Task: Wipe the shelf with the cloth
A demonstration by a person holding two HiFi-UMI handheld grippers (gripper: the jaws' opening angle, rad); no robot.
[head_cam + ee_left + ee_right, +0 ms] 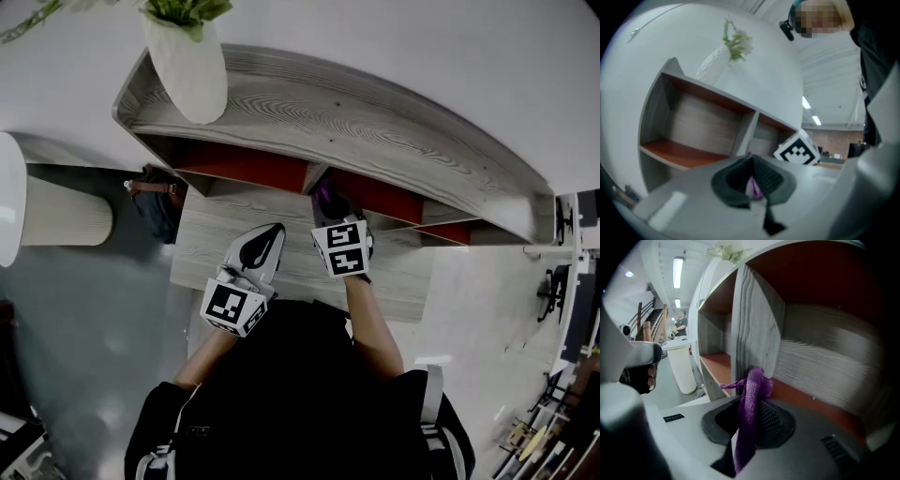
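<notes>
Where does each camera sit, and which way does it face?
Head view: on the person's head, facing steeply down at the shelf; both forearms, left tool and right tool show.
Left gripper view: on the left tool, facing along its jaws into the shelf's compartments; the right tool's marker cube shows.
Right gripper view: on the right tool, facing into one compartment; its jaws clamp the purple cloth.
Shared: head and right gripper views both show the purple cloth.

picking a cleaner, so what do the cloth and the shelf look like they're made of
cloth: purple, coarse woven fabric with a matte look; the open weave and a loose strand at the top show. shelf: boards with a grey wood grain, probably laminate or veneer, matte; the inner faces are smooth reddish-brown.
</notes>
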